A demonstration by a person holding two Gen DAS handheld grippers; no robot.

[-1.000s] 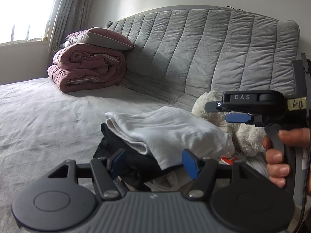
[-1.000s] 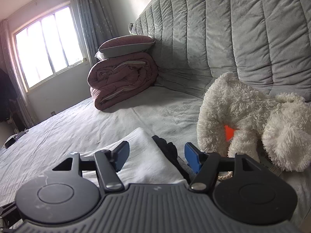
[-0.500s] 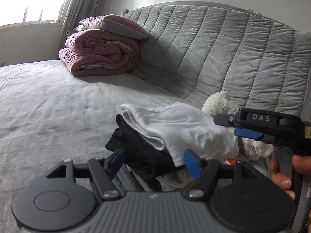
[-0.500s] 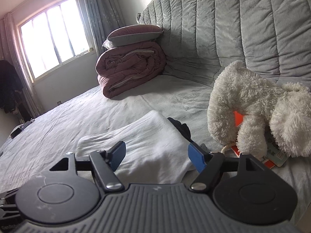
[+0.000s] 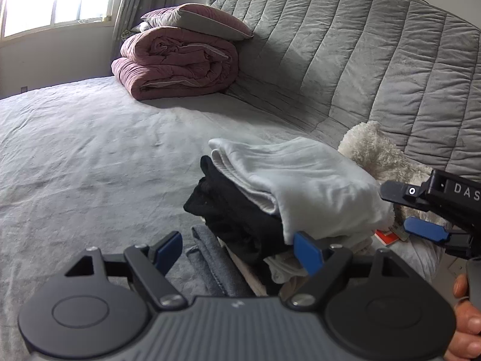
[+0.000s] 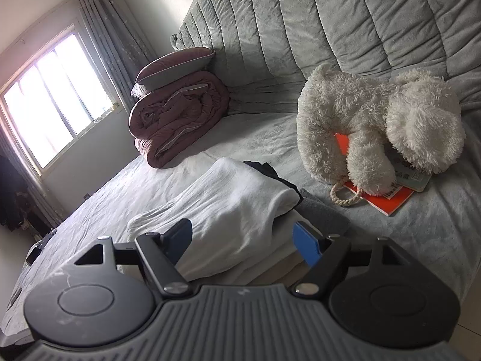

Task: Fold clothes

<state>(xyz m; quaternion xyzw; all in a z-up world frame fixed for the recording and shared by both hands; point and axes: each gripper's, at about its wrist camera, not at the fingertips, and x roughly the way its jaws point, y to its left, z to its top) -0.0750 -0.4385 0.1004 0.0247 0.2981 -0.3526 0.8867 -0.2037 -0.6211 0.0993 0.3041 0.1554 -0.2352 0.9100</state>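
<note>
Both grippers, left [image 5: 239, 249] and right [image 6: 243, 240], have jaws wide open, holding nothing. White garment [image 6: 231, 207] tops the clothes stack [image 5: 240, 219]; plush toy [image 6: 375, 126] just beside the stack.

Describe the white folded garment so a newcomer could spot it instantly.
Start at the grey quilted headboard, then drop to the fluffy white plush toy lying on the bed. Just window-side of it sits a stack of clothes; the white folded garment is its top layer, over a black garment.

We see a bedroom w/ a wide bed [image 5: 90, 156] in grey sheets, quilted grey headboard [image 6: 330, 30], a bright window [image 6: 57, 102] w/ grey curtains [image 6: 114, 30], and pale walls [image 5: 60, 57] in daylight.
</note>
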